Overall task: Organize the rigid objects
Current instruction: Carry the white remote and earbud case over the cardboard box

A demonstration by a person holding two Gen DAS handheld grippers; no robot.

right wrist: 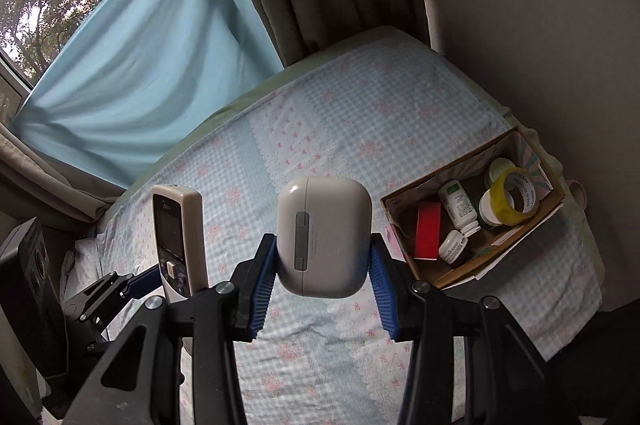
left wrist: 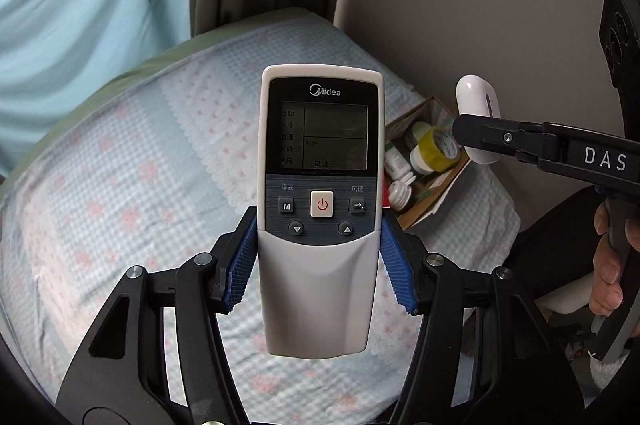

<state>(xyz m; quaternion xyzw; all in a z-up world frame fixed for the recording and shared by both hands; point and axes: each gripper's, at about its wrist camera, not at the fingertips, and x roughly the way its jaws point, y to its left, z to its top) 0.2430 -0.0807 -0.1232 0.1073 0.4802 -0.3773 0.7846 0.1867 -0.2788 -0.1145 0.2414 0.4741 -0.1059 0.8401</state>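
Two sets of tongs are loaded, both held in the air above the bed (right wrist: pixel 320 129). Nearest in the left wrist view, the left tongs (left wrist: pixel 319 257) are clamped on the waist of a white and grey Midea remote control (left wrist: pixel 320 209), upright, screen blank, buttons facing the lens. The right tongs (right wrist: pixel 323 273) are closed on a small white rounded case (right wrist: pixel 323 237), hinge side showing. Beyond both, on the bed by the wall, sits an open cardboard box (right wrist: pixel 404 225) already holding a roll of yellow tape (right wrist: pixel 516 199), a few white bottles (right wrist: pixel 458 207) and a red block (right wrist: pixel 428 231). Judging by this, the carry step is under way; next, each piece should go over the box and be lowered into free space before letting go.
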